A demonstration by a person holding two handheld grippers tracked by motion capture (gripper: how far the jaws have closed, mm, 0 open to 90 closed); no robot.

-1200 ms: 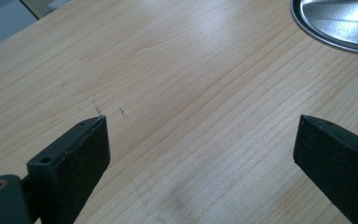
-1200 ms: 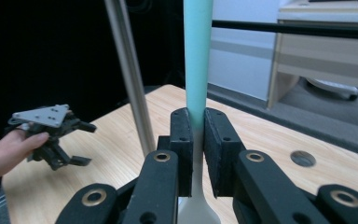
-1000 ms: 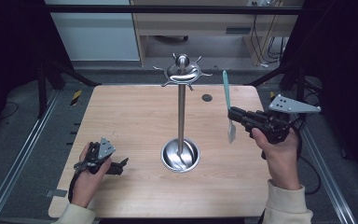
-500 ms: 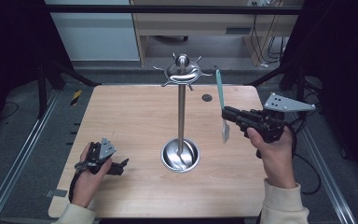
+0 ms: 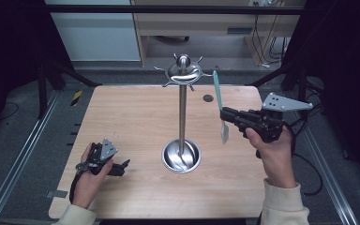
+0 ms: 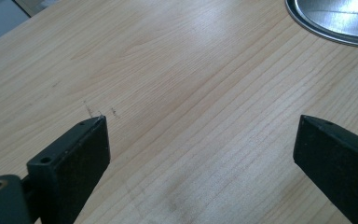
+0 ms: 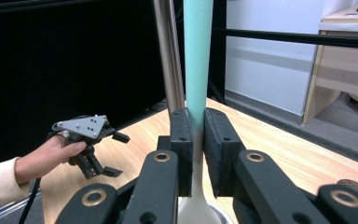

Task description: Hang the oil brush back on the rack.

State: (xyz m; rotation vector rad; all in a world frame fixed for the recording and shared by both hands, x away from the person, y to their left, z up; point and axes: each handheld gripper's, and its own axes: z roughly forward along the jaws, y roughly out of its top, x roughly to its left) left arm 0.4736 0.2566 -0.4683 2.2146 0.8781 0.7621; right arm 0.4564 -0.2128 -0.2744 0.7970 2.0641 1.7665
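Teal-handled utensil [image 5: 219, 105], looks like a small spatula or spoon with a pale head, held upright in the right claw [image 5: 223, 114], handle end up, head hanging down. Right claw pinches it low on the handle, just above the head; in the right gripper view the two black jaws are pressed onto the teal handle [image 7: 197, 70] from both sides. Gripping low leaves the top of the handle free, which is the end that would go onto a hook, so my guess is the step in hand is hanging it on the rack.

Steel hanging rack [image 5: 183, 117] stands mid worktop [image 5: 136, 117]: round dish base, thin pole, ring of curved hooks [image 5: 183, 75] at the top. Utensil is in the air to the right of the pole, apart from it, its tip near hook height but not on any hook. Pole [image 7: 168, 51] shows just beside the handle in the right gripper view; can't tell which hook is nearest. Whether the handle has a hole at the tip is too small to see.

Left claw [image 5: 119, 168] rests low on the near left of the worktop, jaws spread wide and holding nothing; left gripper view has bare wood between the jaws and the rim of the rack base [image 6: 335, 21] at upper right. Parked clear so it doesn't block the right hand [image 5: 274, 154], I'd say. Could steady the base if the rack tips
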